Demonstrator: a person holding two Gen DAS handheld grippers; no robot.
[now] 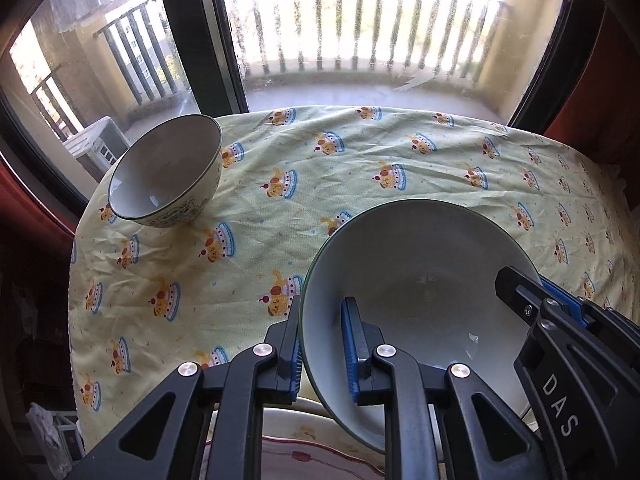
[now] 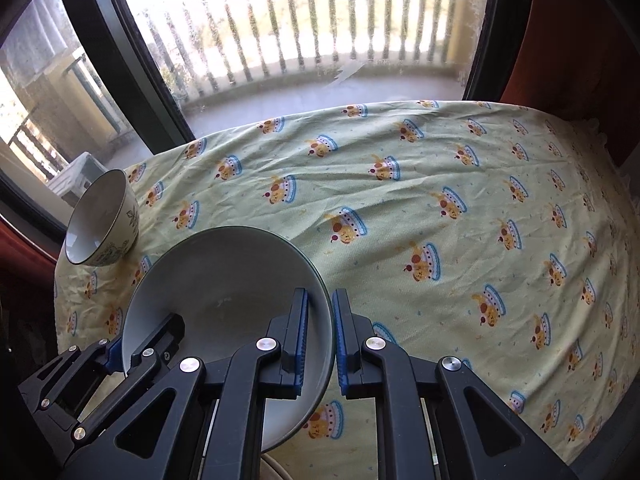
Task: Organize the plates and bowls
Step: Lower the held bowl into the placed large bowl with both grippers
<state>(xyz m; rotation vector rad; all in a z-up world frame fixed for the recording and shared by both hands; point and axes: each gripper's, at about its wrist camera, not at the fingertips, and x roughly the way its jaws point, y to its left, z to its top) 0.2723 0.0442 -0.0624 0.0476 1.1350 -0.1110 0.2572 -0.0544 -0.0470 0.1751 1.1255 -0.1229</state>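
Observation:
A wide white bowl with a dark green rim (image 1: 416,280) is held between both grippers above the tablecloth; it also shows in the right wrist view (image 2: 224,276). My left gripper (image 1: 324,352) is shut on its left rim, one finger inside and one outside. My right gripper (image 2: 320,340) is shut on its right rim and shows in the left wrist view (image 1: 532,296). A smaller patterned bowl (image 1: 168,172) stands at the table's far left, also in the right wrist view (image 2: 102,220).
The table has a yellow-green cloth with cartoon prints (image 1: 360,168). A flat plate with a red line (image 1: 312,452) lies under the left gripper at the near edge. A window with a balcony railing (image 1: 360,20) is behind the table.

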